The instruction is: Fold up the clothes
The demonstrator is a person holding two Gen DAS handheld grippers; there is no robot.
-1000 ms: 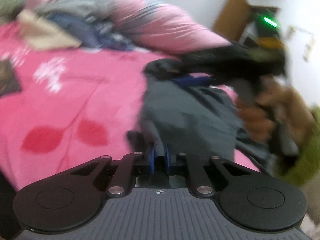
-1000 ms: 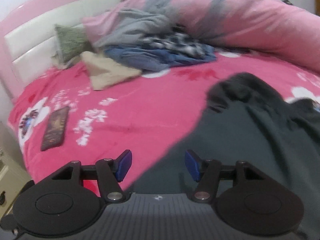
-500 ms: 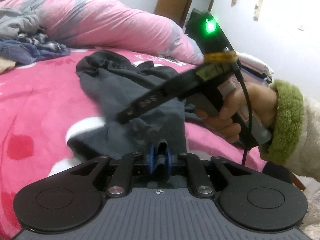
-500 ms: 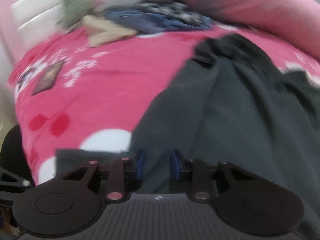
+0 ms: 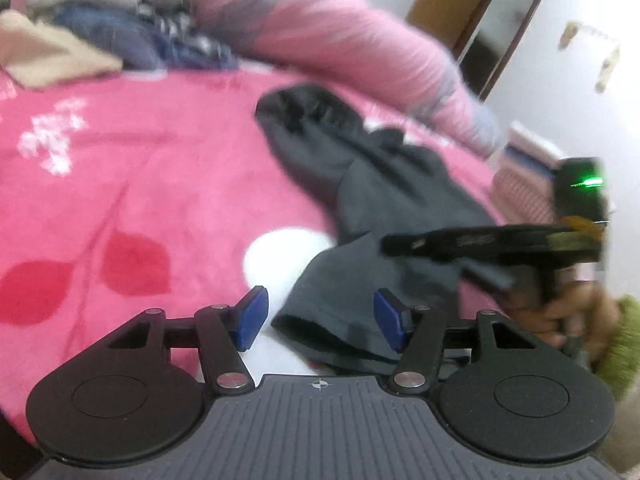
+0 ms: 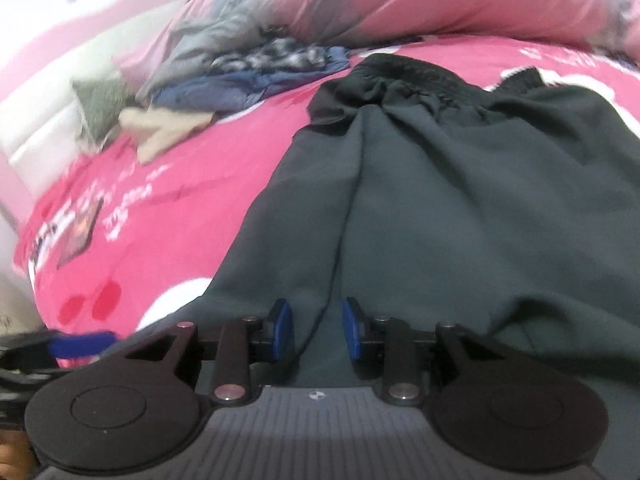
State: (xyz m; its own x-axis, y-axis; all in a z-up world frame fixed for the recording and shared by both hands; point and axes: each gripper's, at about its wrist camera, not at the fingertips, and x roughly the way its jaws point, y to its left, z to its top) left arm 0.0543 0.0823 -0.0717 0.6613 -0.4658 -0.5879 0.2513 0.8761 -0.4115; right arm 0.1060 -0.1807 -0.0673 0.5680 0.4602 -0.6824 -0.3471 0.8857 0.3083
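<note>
On the far left of the bed [image 5: 120,168] the pink spread lies bare and flat, the widest open room for laying cloth out; a heap of other clothes [image 5: 132,40] sits well back near the rolled quilt [image 5: 340,36]. The left gripper [image 5: 320,320] hovers at the near edge with its jaws spread wide and nothing between them; the hem of one leg of the dark grey trousers [image 5: 384,200] lies just ahead and slightly right of the gap. The trousers run lengthwise away from both tools, waistband [image 6: 400,76] at the far end towards the quilt, legs trailing to the near edge, lying creased and not yet squared into any neat fold that I can see. Further right, the right gripper [image 6: 316,328] sits directly over the cloth, its jaws partly closed with a raised crease running up between them; whether the pads actually nip the fabric I cannot tell. I judge the right hand [image 5: 568,308] nearer the body of the garment and the left nearer the loose leg end, so any fold would likely travel along that long axis, away from the near edge
</note>
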